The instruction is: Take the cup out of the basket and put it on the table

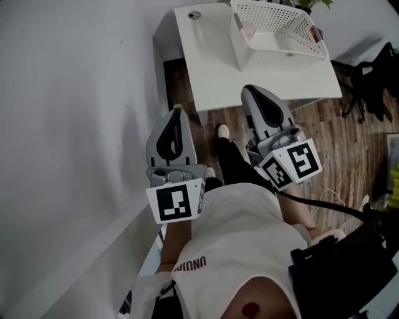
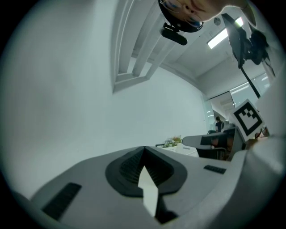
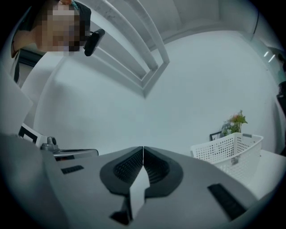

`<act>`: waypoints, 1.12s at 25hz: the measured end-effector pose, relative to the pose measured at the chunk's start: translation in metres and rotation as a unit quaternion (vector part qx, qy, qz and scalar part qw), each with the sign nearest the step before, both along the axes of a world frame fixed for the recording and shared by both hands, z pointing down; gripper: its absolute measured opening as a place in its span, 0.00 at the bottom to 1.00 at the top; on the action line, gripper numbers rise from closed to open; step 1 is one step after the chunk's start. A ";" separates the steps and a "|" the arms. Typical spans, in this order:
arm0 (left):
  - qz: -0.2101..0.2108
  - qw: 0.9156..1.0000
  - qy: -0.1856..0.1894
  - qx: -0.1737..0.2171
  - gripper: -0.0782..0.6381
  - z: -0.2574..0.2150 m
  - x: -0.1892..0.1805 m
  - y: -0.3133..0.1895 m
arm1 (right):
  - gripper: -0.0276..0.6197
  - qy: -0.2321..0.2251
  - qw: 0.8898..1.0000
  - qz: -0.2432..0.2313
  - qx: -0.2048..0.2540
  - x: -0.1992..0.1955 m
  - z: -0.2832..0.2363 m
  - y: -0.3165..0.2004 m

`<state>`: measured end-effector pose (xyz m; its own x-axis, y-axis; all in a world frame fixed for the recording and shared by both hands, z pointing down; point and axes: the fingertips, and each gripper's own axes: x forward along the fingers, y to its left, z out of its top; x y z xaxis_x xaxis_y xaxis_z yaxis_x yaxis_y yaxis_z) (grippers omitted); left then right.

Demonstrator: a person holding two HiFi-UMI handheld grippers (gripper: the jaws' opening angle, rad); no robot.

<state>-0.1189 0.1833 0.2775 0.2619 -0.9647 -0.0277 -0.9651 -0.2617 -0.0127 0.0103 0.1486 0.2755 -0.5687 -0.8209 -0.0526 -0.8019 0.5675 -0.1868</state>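
A white slatted basket stands on the white table at the top of the head view. A pale pink thing, which may be the cup, lies against its left inner wall. Both grippers hang in front of the table over the floor, away from the basket. My left gripper is shut and empty, its tips meeting. My right gripper is also shut with nothing between its jaws, its tip near the table's front edge. The basket shows to its right.
A small round object sits at the table's far left corner. A potted plant stands behind the basket. A grey wall runs along the left. Dark gear stands on the wood floor at the right. The person's shoe is near the table.
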 end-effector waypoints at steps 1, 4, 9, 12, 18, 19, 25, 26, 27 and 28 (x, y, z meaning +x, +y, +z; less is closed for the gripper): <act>-0.007 1.000 -0.004 0.000 0.12 0.000 -0.003 -0.009 | 0.07 0.000 1.000 -0.004 0.003 -0.001 -0.001 -0.010; -0.020 1.000 -0.013 0.004 0.12 0.001 -0.010 -0.040 | 0.07 0.000 1.000 -0.012 0.003 -0.001 -0.001 -0.043; -0.019 1.000 -0.021 0.001 0.12 -0.004 0.001 -0.101 | 0.07 0.005 1.000 -0.026 -0.002 0.003 -0.002 -0.103; -0.024 0.999 -0.026 0.006 0.12 -0.012 0.007 -0.134 | 0.07 0.001 0.999 -0.039 -0.004 0.005 -0.011 -0.138; -0.029 0.999 -0.022 0.003 0.12 -0.021 0.027 -0.196 | 0.07 -0.002 0.999 -0.052 0.010 0.023 -0.035 -0.200; -0.029 0.999 -0.022 0.004 0.12 -0.021 0.032 -0.205 | 0.07 -0.002 0.999 -0.046 0.010 0.030 -0.035 -0.210; -0.014 1.000 -0.027 -0.003 0.12 -0.021 0.058 -0.243 | 0.07 0.003 1.000 0.001 0.001 0.078 -0.035 -0.258; -0.010 1.000 -0.026 -0.007 0.12 -0.019 0.061 -0.246 | 0.07 0.003 1.000 0.009 -0.002 0.084 -0.034 -0.263; -0.007 1.000 -0.024 -0.010 0.12 -0.017 0.064 -0.249 | 0.07 0.004 1.000 0.018 -0.004 0.090 -0.032 -0.266; -0.003 1.000 -0.024 -0.012 0.12 -0.015 0.066 -0.251 | 0.07 0.004 1.000 0.024 -0.005 0.096 -0.030 -0.269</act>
<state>-0.0525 -0.0682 0.2624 0.2569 -0.9664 0.0071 -0.9650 -0.2569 -0.0524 0.1064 -0.1201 0.2456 -0.5293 -0.8475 -0.0399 -0.8293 0.5268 -0.1865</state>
